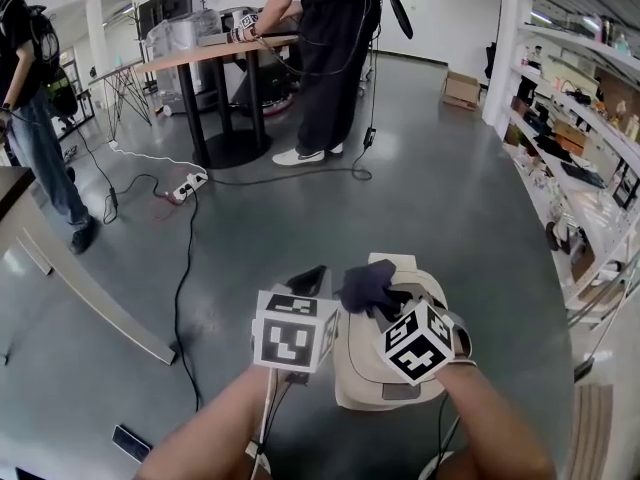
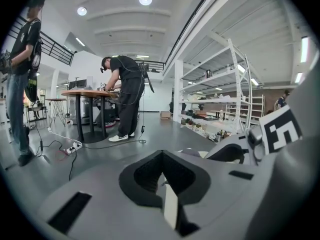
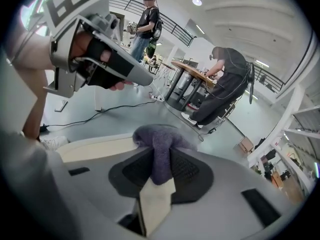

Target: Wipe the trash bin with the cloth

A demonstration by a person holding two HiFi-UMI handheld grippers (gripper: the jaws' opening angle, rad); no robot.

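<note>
Blocking much of the trash bin (image 1: 356,373) at 6 o'clock in the head view: both marker cubes. Only its beige top and left side show. Left gripper (image 2: 161,164) sits at the bin's 9 o'clock, jaws together, nothing between them. Right gripper (image 3: 160,160) is clamped on the cloth (image 3: 158,136), which is dark purple, bunched, and over the bin's top.

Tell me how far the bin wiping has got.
Done: the dark purple fuzzy cloth is picked up, pinched in the right gripper. In hand: it is held at the top of the cream plastic trash bin, placed to wipe; the left gripper is shut and empty beside it. Left: the wiping itself; no cleaned patch can be made out on the bin.
</note>
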